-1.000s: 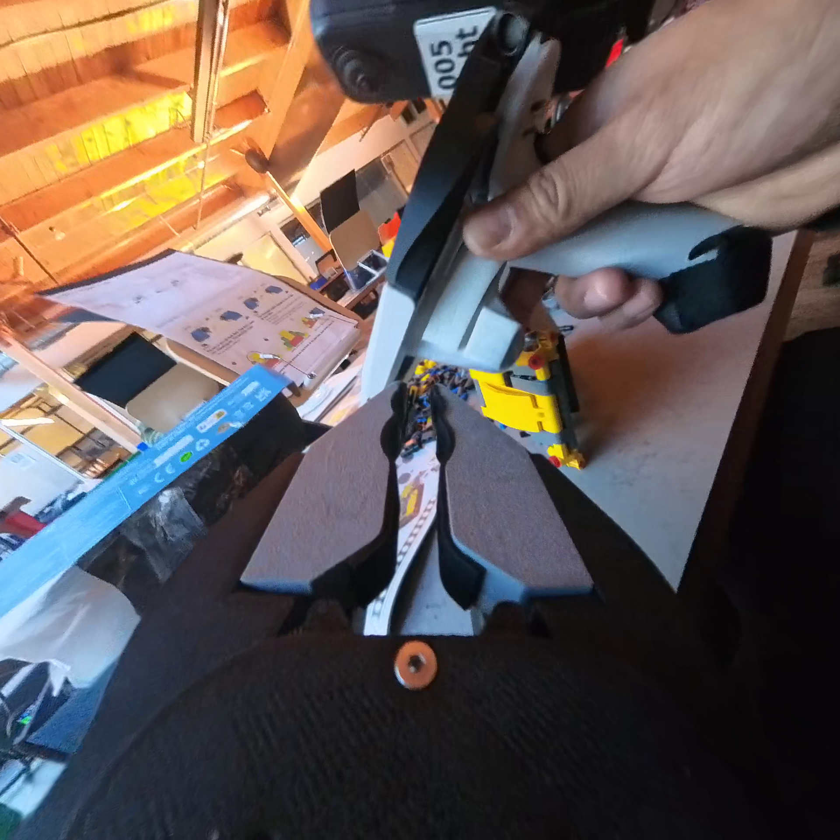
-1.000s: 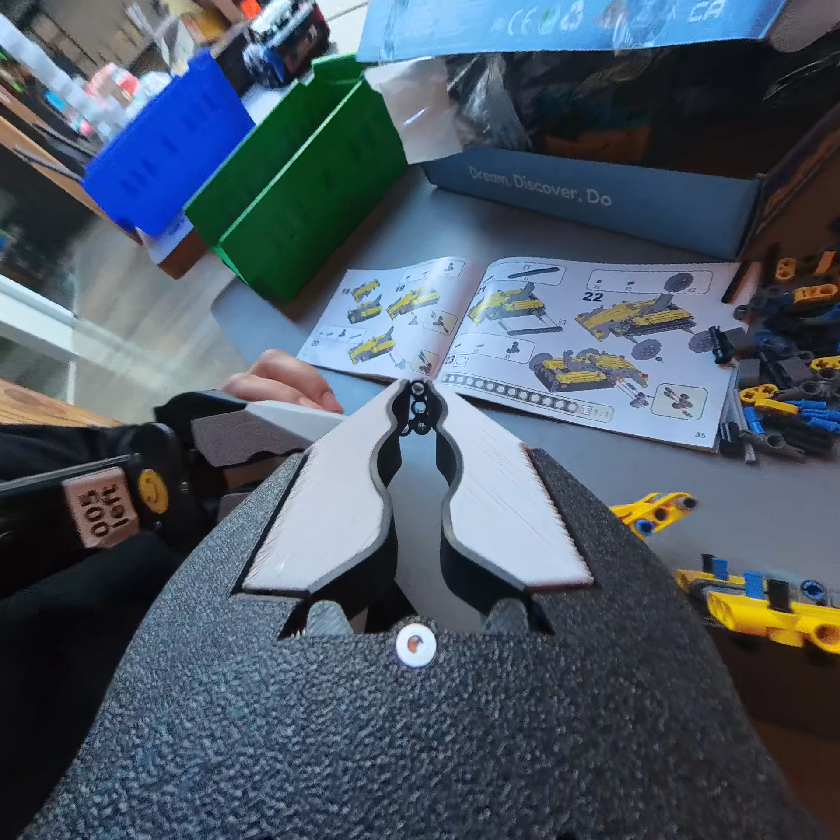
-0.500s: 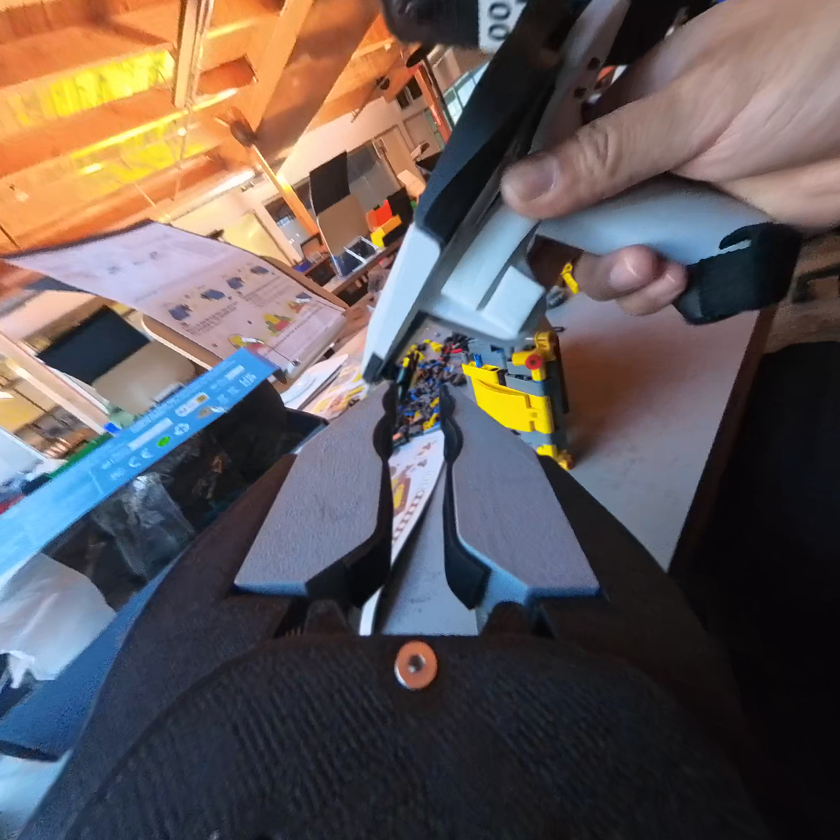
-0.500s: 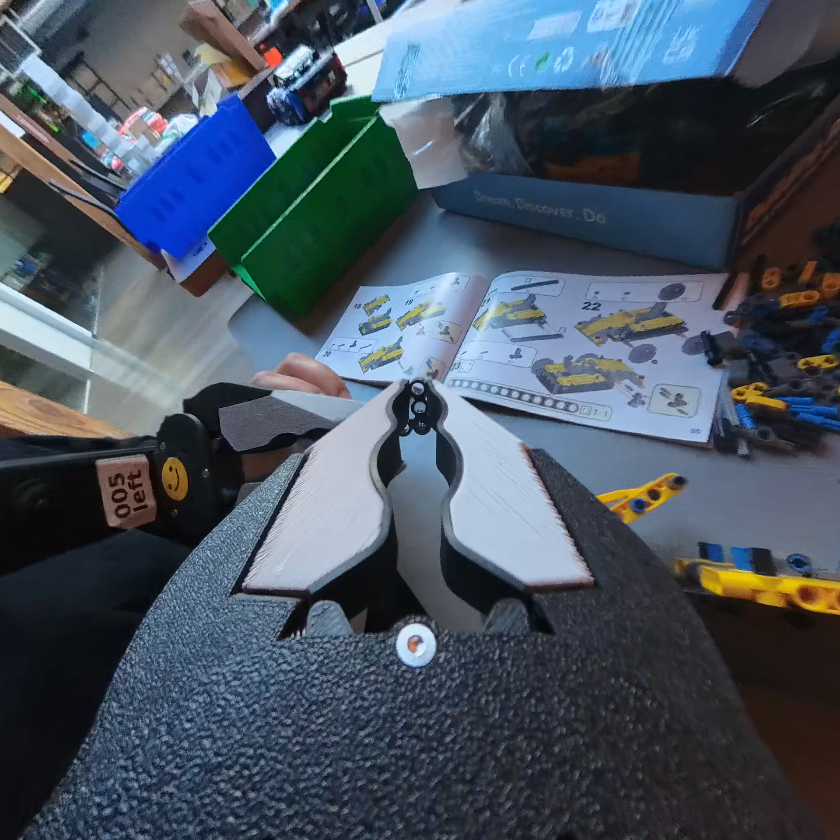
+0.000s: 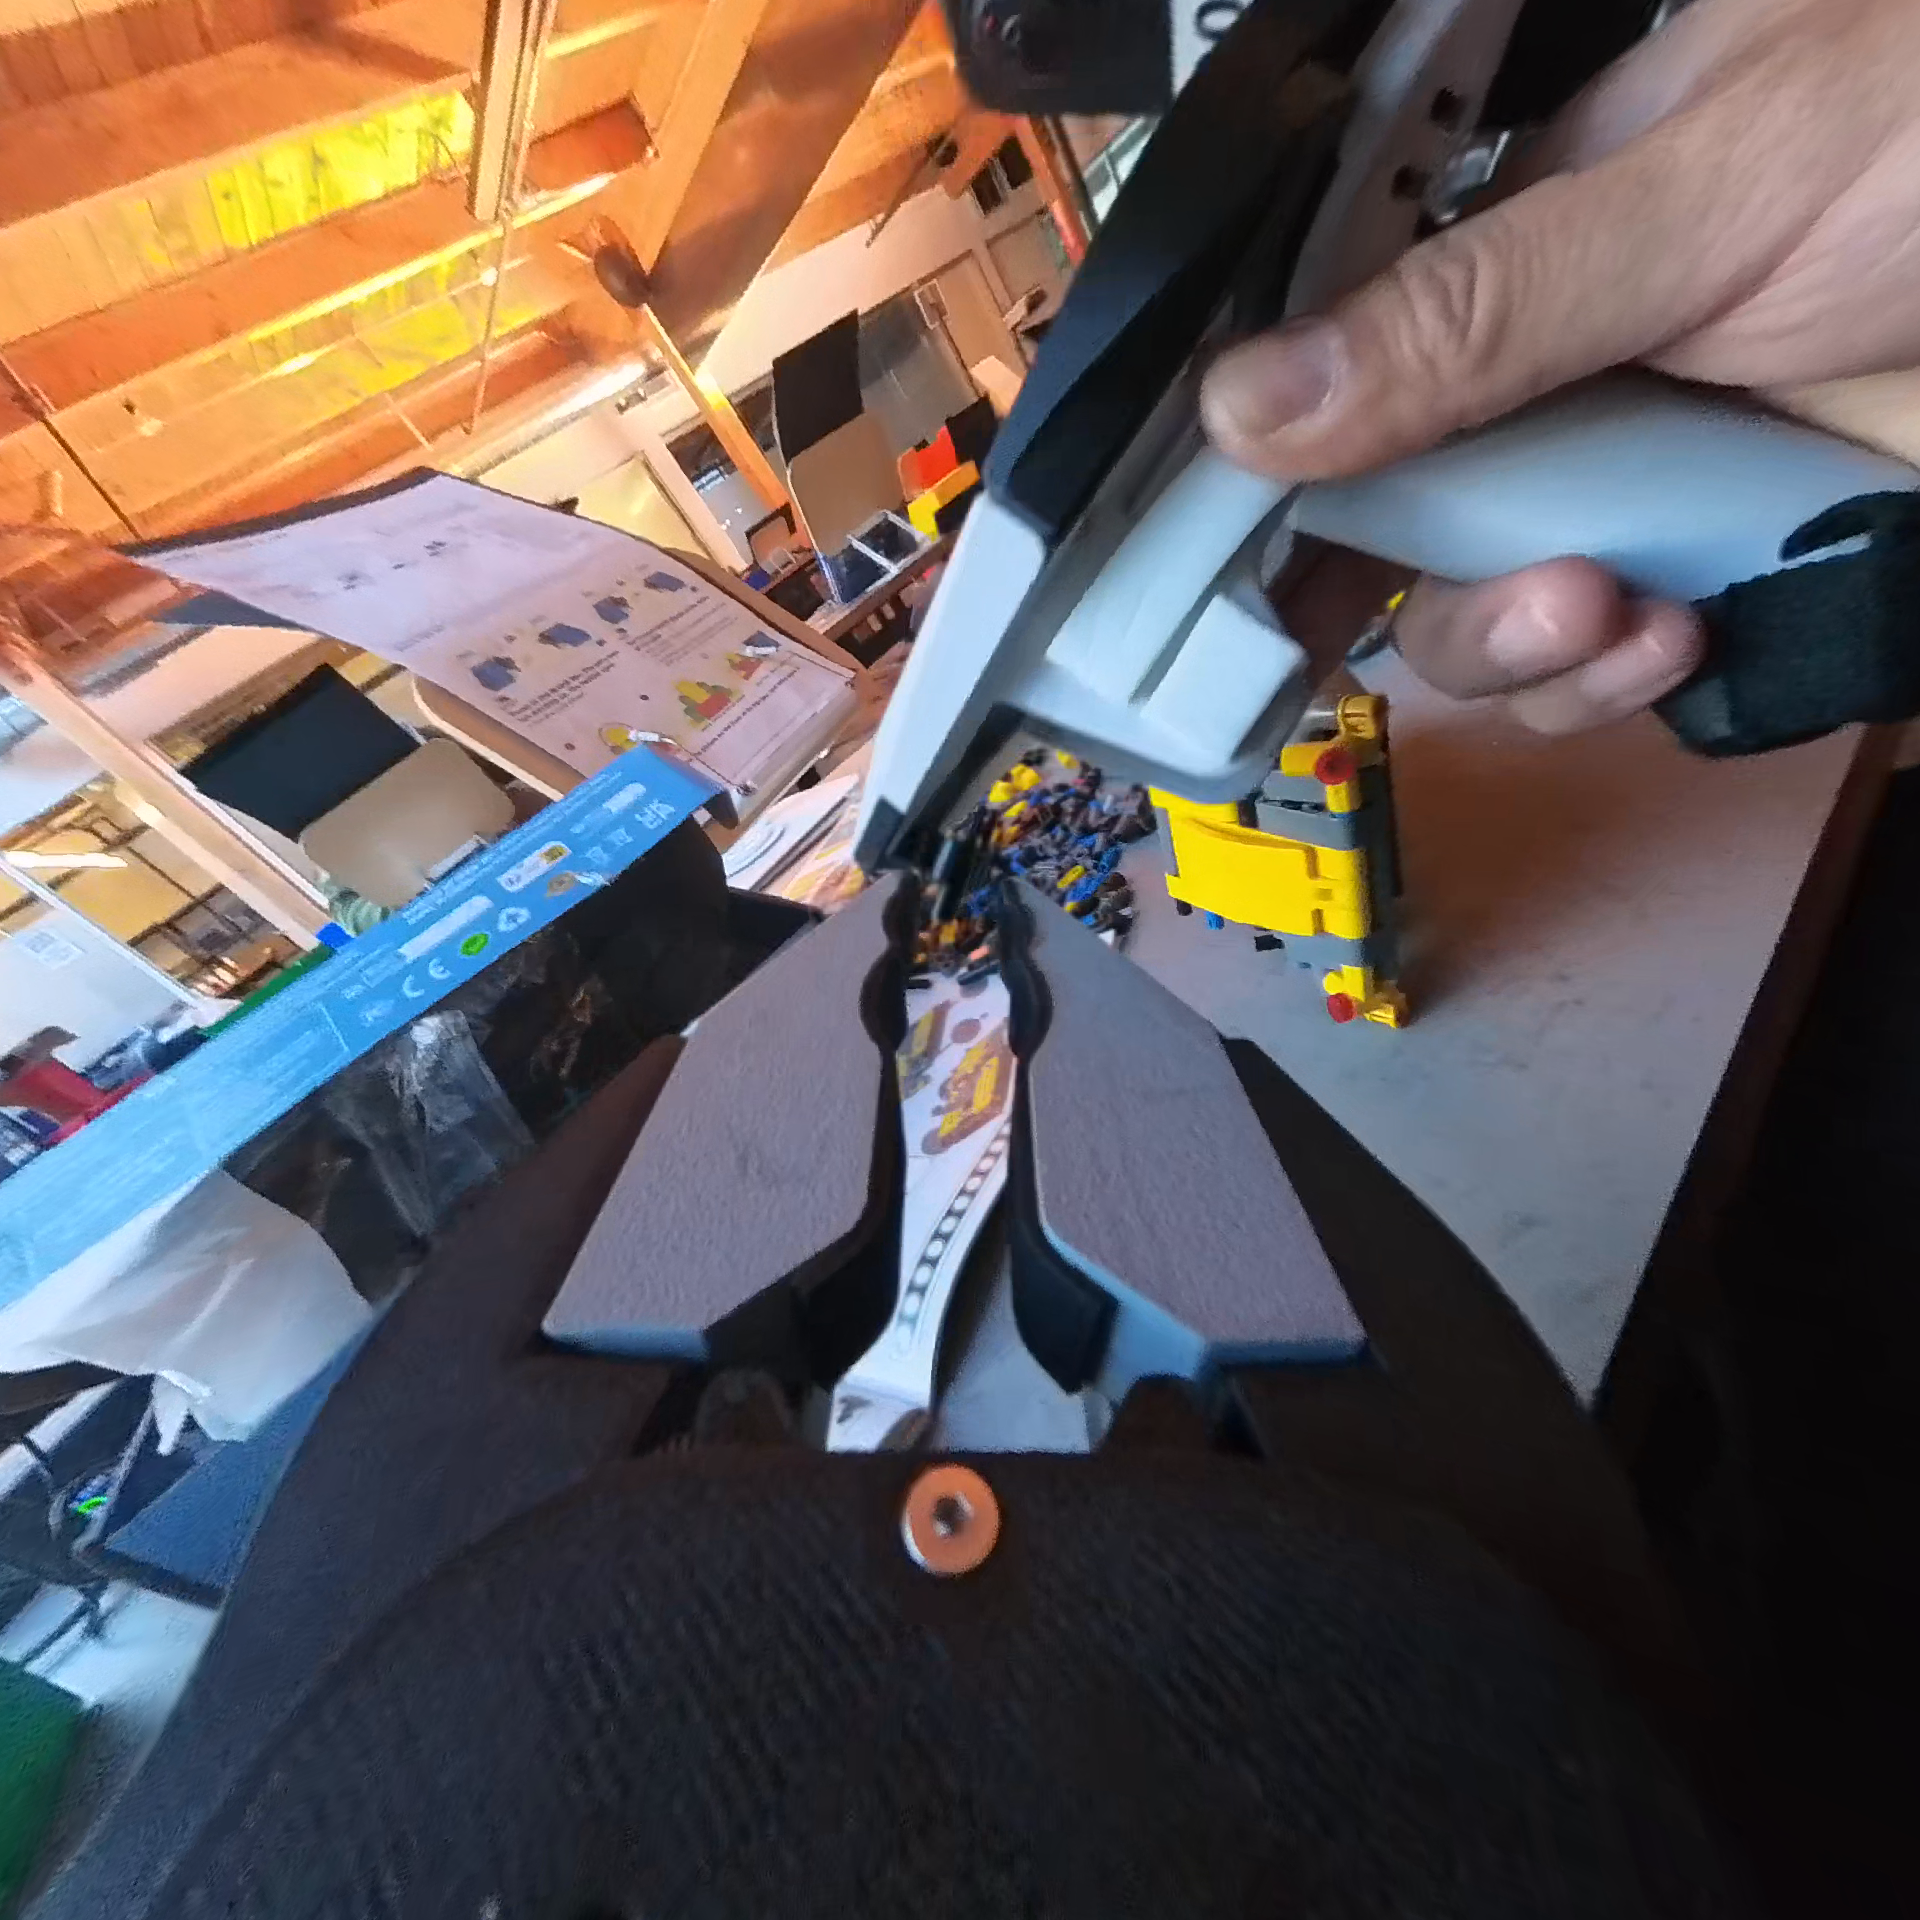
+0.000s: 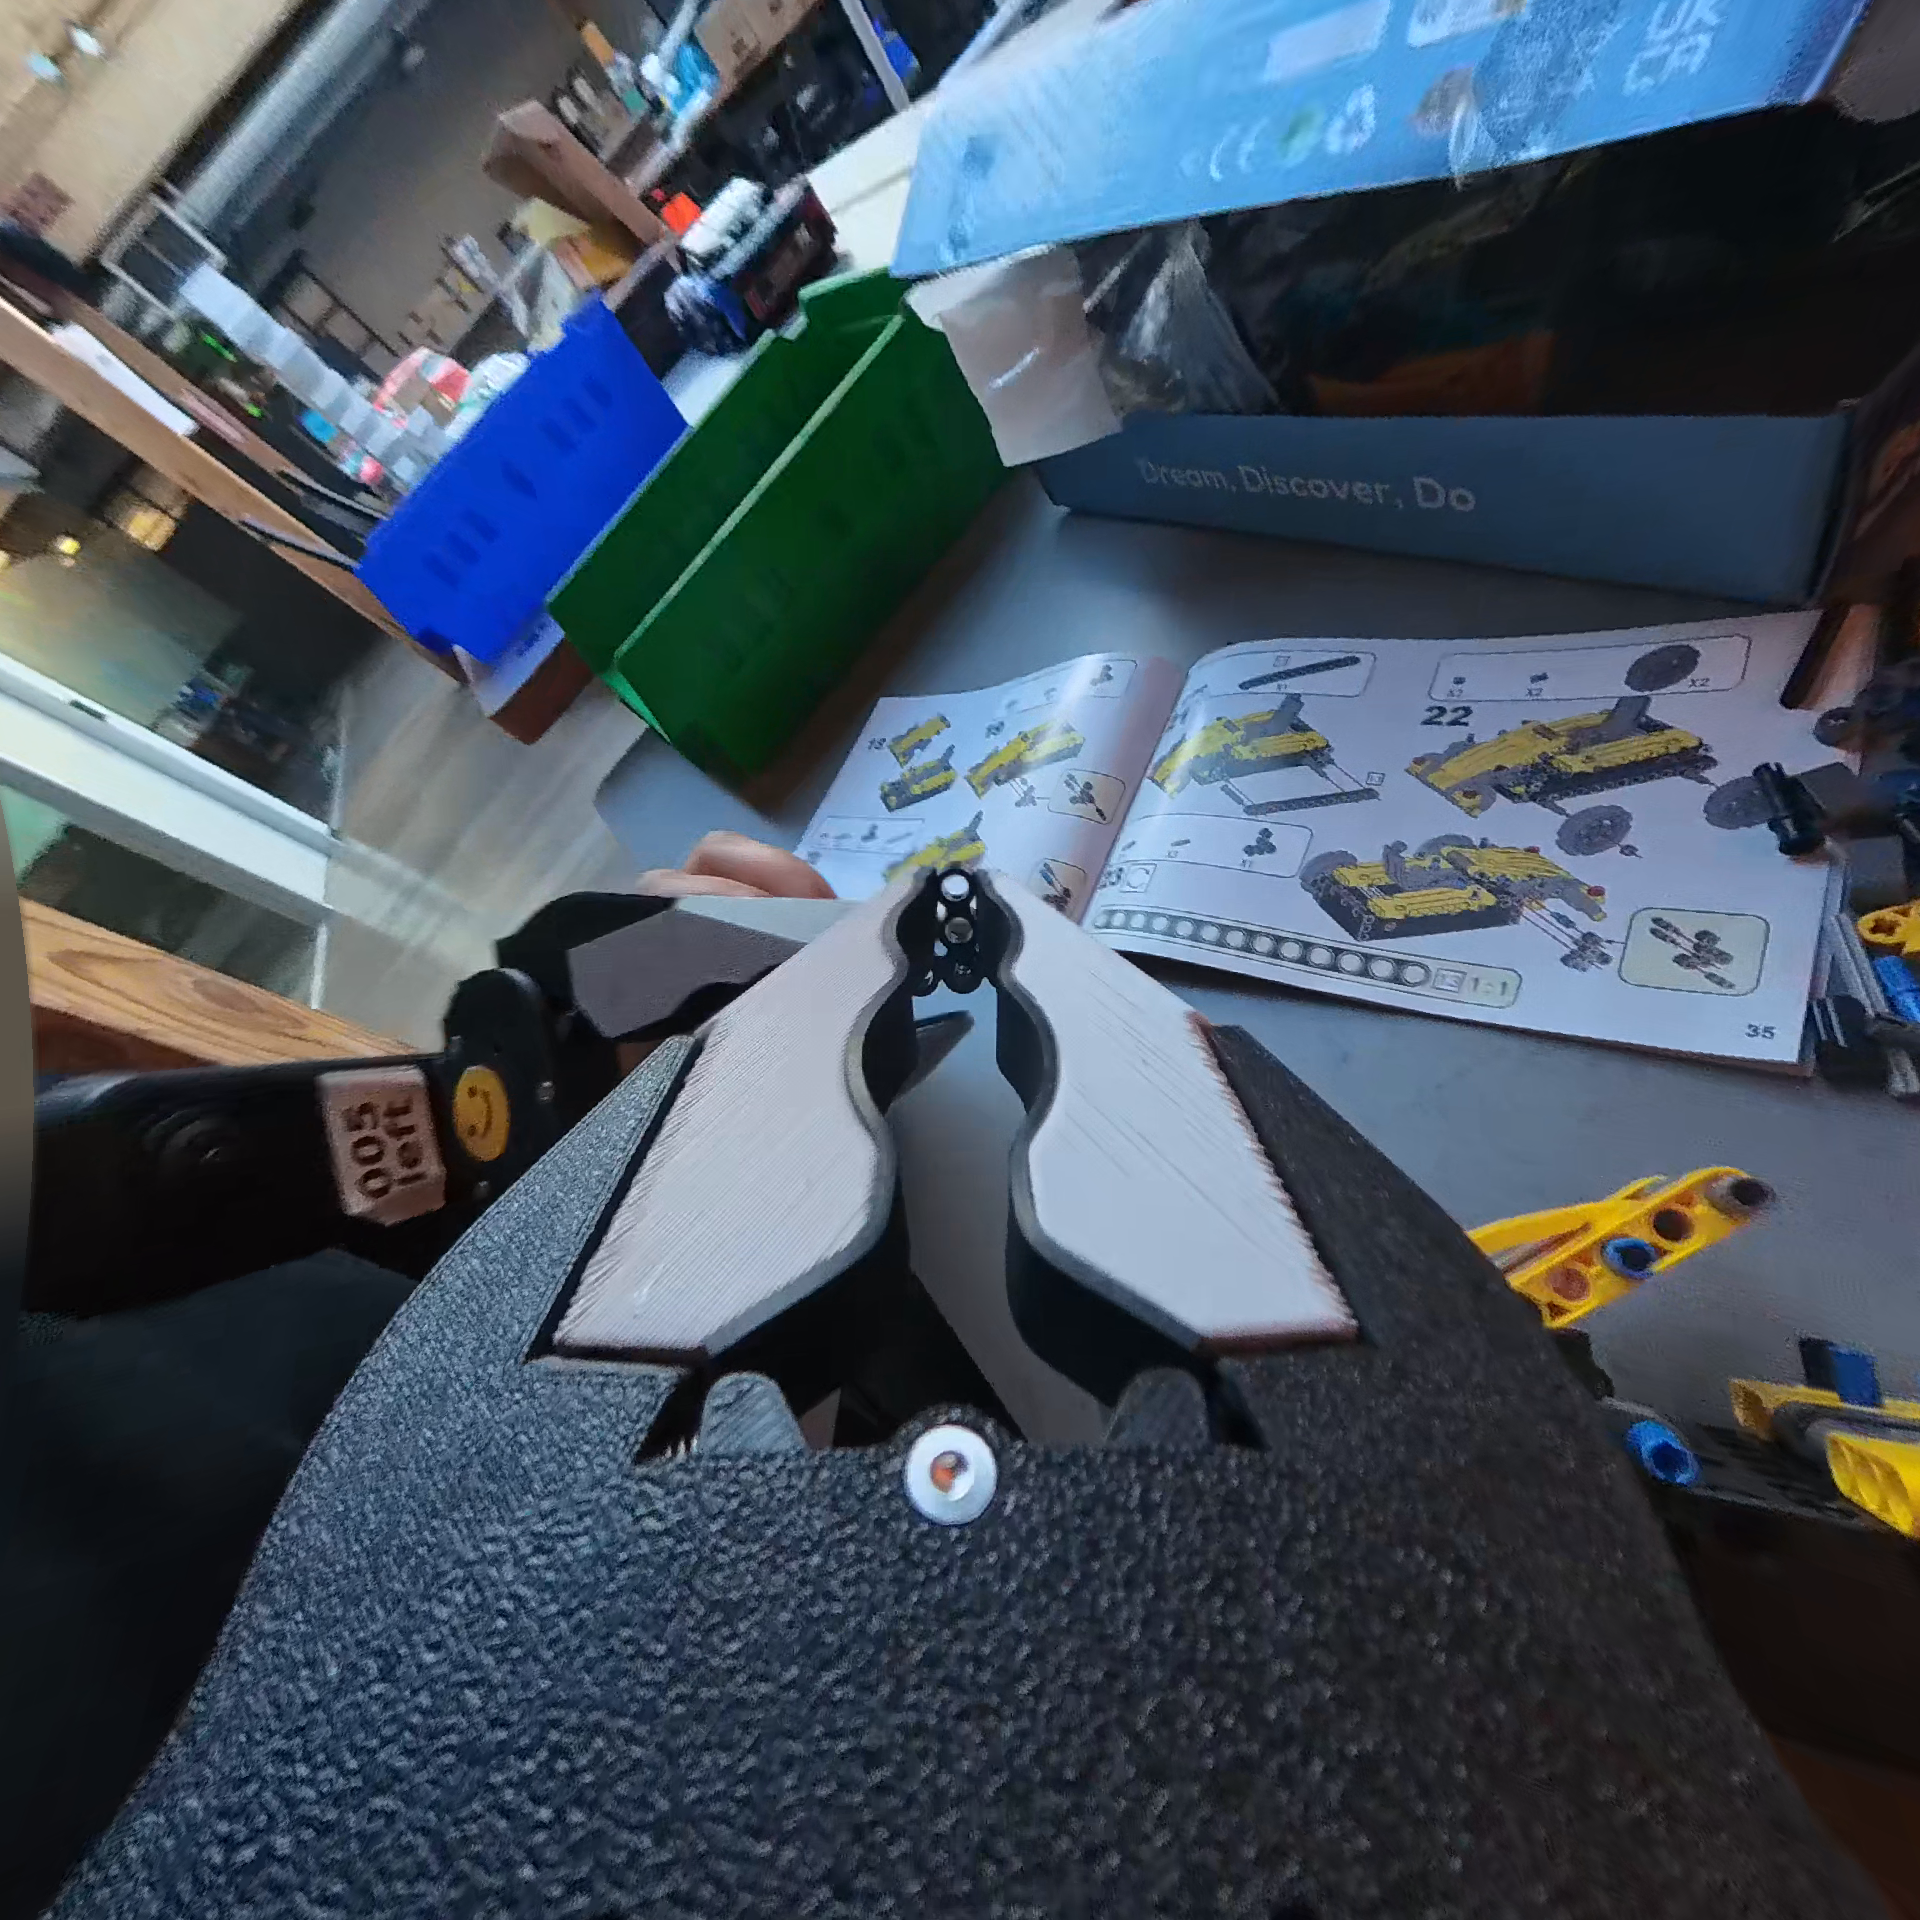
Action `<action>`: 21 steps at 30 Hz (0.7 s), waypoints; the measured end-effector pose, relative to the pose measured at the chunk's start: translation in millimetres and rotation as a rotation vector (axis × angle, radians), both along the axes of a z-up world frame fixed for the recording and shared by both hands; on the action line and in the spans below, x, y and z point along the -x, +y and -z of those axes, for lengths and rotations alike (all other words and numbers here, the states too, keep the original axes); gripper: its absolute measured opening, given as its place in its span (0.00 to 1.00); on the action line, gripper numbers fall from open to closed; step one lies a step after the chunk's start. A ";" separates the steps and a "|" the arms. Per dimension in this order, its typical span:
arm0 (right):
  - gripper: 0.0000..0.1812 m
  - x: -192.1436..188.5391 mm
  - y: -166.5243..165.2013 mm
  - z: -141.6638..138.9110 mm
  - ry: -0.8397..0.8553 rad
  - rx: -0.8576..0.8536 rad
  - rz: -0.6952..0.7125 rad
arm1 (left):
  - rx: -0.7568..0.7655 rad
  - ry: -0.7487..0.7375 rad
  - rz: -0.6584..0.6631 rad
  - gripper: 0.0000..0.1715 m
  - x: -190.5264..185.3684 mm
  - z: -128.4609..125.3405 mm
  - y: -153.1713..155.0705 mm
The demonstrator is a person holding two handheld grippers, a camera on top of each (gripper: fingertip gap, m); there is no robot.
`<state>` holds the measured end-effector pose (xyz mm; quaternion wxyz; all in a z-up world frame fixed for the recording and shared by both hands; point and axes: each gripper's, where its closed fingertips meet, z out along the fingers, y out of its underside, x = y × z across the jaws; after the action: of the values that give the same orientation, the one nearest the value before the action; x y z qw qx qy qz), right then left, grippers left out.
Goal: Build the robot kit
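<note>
My right gripper is shut on a small black connector piece with round holes, held above the grey table. In the left wrist view the right gripper comes in from the upper right, gripped by a hand. Its tip with the black piece sits just above my left gripper. The left jaws stand a narrow gap apart with nothing between them. An open instruction booklet lies under both tips and also shows through the left gripper's gap.
A yellow and grey model and a heap of small parts lie beyond the tips. An open blue box, a green bin and a blue bin stand behind. A yellow beam lies right. The table edge is close. My left and right fingertips are right by each other.
The left jaws stand slightly wider apart than a second ago. The right gripper has kept the black piece and moved a little nearer the booklet, its tip staying by the left gripper's tips.
</note>
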<state>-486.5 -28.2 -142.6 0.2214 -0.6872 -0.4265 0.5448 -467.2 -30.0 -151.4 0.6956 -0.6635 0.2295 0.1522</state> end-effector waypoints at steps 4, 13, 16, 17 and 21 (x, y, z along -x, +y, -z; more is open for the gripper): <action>0.03 -6.0 -3.7 -8.7 0.051 -0.039 -0.045 | 0.049 -0.118 0.033 0.09 1.7 2.5 1.0; 0.04 8.0 -30.9 -6.2 0.058 -0.238 -0.176 | 0.060 -0.263 0.099 0.13 7.1 -1.8 0.9; 0.04 12.1 -32.2 -4.7 0.060 -0.258 -0.184 | 0.071 -0.292 0.113 0.13 10.0 -0.1 1.0; 0.04 13.2 -30.9 -4.0 0.058 -0.258 -0.184 | 0.076 -0.301 0.114 0.13 11.6 1.0 1.3; 0.04 16.1 -31.5 -4.7 0.067 -0.228 -0.203 | 0.102 -0.353 0.160 0.12 11.6 1.9 0.8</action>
<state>-502.5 -59.7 -137.9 0.2559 -0.5925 -0.5452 0.5350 -478.8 -29.2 -153.3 0.7006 -0.6938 0.1633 -0.0342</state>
